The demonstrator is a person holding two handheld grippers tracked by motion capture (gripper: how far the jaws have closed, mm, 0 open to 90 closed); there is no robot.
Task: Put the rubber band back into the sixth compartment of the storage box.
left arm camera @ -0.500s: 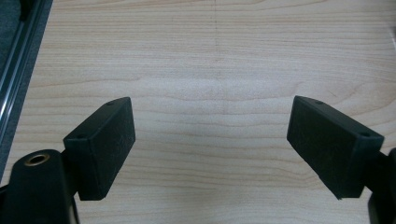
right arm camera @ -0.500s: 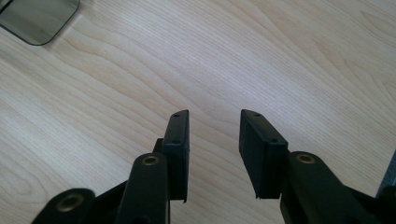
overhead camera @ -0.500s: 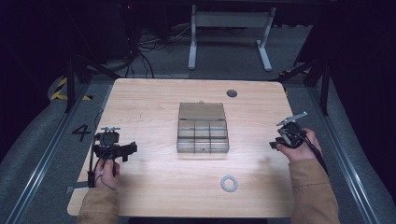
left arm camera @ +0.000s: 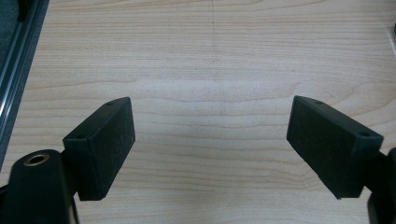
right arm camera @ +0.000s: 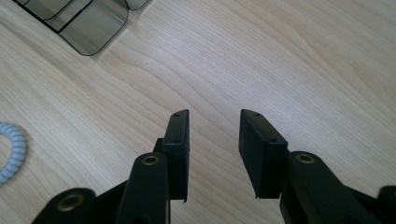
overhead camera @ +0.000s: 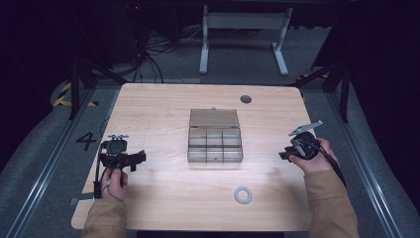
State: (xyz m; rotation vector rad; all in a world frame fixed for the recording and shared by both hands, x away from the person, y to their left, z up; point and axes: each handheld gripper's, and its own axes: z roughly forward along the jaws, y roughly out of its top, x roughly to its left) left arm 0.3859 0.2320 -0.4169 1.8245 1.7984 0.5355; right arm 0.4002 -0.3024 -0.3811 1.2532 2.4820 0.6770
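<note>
A clear compartment box (overhead camera: 215,146) stands at the table's middle with its lid (overhead camera: 214,118) folded back; one corner of it (right arm camera: 93,23) appears in the right gripper view. A white coiled ring (overhead camera: 242,194) lies on the wood nearer the person, and it also sits at the left edge (right arm camera: 11,151) of the right gripper view. My left gripper (overhead camera: 137,159) is held low at the table's left, jaws wide open over bare wood (left arm camera: 211,105). My right gripper (overhead camera: 286,153) is at the table's right, jaws partly open (right arm camera: 215,114) with nothing between them.
A dark round grommet (overhead camera: 245,98) sits near the table's far edge. The wooden table (overhead camera: 158,114) is ringed by dark floor and metal rails. A white frame stand (overhead camera: 242,29) rises beyond the far edge.
</note>
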